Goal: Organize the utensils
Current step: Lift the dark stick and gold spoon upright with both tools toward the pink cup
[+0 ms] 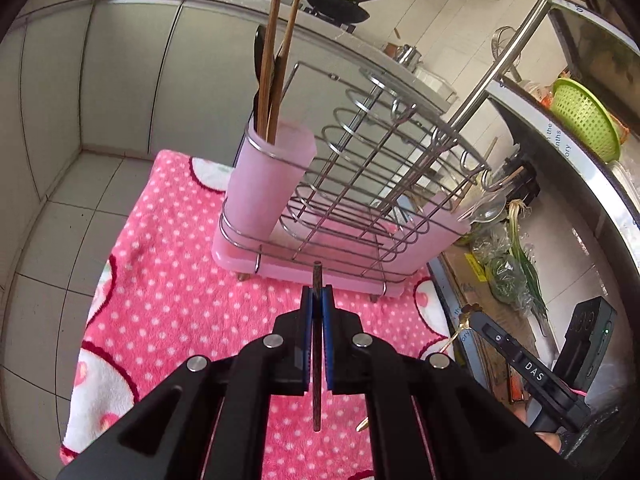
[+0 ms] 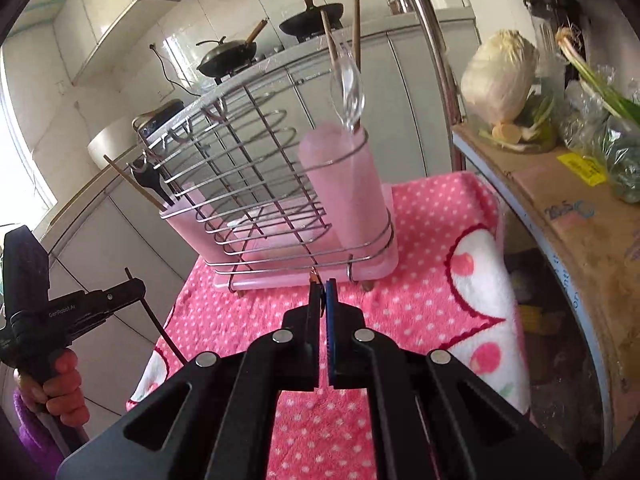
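Observation:
A pink wire utensil rack (image 1: 332,216) stands on a pink polka-dot cloth (image 1: 168,280). Its left pink cup (image 1: 268,176) holds wooden chopsticks and a dark spoon (image 1: 272,68). Its other cup (image 2: 344,184) holds a clear spoon (image 2: 348,84) and chopsticks. My left gripper (image 1: 317,296) is shut on a dark chopstick (image 1: 317,352), just in front of the rack's base. My right gripper (image 2: 322,292) is shut on a thin utensil with a small brownish tip (image 2: 314,278), close to the rack's base. The left gripper also shows in the right wrist view (image 2: 132,284), holding its dark chopstick (image 2: 160,328).
Woks (image 1: 336,4) sit on a stove on the counter behind. A cardboard box (image 2: 560,200) with greens and a cabbage (image 2: 496,76) stands to the right. A green basket (image 1: 584,120) sits on a metal shelf. A steel pole (image 2: 436,68) rises beside the cloth.

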`<action>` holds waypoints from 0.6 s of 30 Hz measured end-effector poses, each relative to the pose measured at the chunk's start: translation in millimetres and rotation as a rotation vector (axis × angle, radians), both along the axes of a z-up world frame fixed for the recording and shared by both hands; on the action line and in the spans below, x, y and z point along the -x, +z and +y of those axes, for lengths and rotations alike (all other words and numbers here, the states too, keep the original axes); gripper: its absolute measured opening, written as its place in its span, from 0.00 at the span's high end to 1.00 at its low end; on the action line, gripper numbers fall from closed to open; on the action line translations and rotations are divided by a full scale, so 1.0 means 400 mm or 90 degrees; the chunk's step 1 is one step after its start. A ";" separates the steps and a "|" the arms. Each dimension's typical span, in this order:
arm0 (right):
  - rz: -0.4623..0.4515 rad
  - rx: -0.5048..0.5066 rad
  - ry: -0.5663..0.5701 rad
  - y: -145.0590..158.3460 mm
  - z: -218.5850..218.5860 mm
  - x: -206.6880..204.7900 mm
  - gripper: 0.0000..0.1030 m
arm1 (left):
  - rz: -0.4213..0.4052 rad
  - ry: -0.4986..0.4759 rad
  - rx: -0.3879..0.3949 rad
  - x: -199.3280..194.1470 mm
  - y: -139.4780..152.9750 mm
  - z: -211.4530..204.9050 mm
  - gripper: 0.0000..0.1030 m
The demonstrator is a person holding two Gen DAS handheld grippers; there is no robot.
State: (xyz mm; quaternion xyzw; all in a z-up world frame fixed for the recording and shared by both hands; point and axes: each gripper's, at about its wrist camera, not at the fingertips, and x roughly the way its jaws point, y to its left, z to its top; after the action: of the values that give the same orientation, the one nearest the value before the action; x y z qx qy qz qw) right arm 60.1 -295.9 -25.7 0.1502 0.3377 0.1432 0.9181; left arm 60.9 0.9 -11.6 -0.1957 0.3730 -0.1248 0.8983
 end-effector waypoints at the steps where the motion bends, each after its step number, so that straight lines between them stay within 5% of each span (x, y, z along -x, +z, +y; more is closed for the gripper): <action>1: -0.012 0.004 -0.005 0.015 -0.001 0.007 0.97 | -0.011 0.002 -0.004 0.005 0.013 -0.001 0.96; 18: -0.190 0.082 -0.055 0.211 -0.008 0.075 0.97 | -0.098 0.041 -0.034 0.048 0.159 0.019 0.96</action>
State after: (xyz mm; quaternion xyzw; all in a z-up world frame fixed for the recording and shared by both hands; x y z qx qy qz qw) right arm 30.2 -299.2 58.7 0.0822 0.1990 0.1024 0.9712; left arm 41.7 8.7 52.0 -0.1736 0.2998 -0.1005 0.9327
